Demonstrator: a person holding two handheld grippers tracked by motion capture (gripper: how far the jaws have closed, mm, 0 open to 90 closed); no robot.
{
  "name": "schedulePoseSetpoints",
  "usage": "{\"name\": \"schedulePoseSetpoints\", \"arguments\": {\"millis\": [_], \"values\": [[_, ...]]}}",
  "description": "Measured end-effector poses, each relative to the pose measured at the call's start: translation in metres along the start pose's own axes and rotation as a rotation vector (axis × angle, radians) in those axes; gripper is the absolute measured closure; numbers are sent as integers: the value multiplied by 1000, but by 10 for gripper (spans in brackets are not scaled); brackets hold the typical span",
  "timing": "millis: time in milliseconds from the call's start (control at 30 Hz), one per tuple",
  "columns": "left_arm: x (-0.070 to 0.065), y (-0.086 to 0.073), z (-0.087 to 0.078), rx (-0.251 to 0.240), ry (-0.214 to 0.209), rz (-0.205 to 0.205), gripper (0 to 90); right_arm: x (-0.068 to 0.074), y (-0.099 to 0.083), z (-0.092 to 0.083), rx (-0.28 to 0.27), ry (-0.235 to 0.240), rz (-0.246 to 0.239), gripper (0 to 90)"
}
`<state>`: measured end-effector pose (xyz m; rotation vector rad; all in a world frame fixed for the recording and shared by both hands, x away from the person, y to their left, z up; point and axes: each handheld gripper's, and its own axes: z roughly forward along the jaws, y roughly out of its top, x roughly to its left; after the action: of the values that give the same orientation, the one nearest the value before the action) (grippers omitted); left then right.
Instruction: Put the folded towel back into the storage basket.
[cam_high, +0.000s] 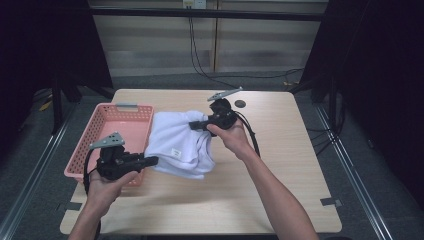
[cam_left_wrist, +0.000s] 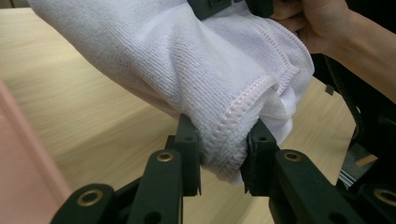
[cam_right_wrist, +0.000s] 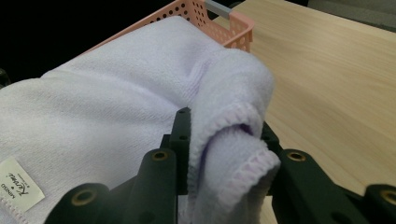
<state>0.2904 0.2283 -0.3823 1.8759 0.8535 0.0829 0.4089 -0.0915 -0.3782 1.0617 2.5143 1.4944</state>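
A folded white towel (cam_high: 177, 142) with a small label hangs between both grippers above the wooden table (cam_high: 280, 190). My left gripper (cam_high: 152, 160) at the lower left is shut on the towel's near hemmed edge (cam_left_wrist: 224, 144), its jaws pinching the folded layers. My right gripper (cam_high: 194, 125) at the towel's far side is shut on another bunched hem (cam_right_wrist: 229, 154). In the right gripper view the label (cam_right_wrist: 18, 186) shows at the lower left and the pink basket (cam_right_wrist: 233, 25) lies behind the towel.
The pink mesh basket (cam_high: 100, 135) stands on the table's left side, just beside the towel and the left hand. A small dark disc (cam_high: 240, 103) lies near the table's far edge. Cables trail from the wall behind the table.
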Motion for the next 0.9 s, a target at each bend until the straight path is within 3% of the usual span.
{"name": "schedulePoseSetpoints", "arguments": {"millis": [167,233,367,600,667,800,900], "values": [[14,2,-13,-17,6,-30,722,6,18,13,15,5,-13,694],[22,5,-20,-5,34,-39,721,9,25,18,10,9,-19,694],[34,6,-35,-10,51,-53,721,13,33,32,9,22,-12,694],[47,-7,-61,-43,103,-77,722,28,56,62,11,58,-11,694],[51,-10,-68,-70,94,-102,722,33,60,69,14,62,-17,693],[52,-13,-81,-71,125,-89,723,42,69,84,26,75,-31,693],[59,-14,-91,-86,146,-103,723,47,77,93,28,81,-33,693]]}}
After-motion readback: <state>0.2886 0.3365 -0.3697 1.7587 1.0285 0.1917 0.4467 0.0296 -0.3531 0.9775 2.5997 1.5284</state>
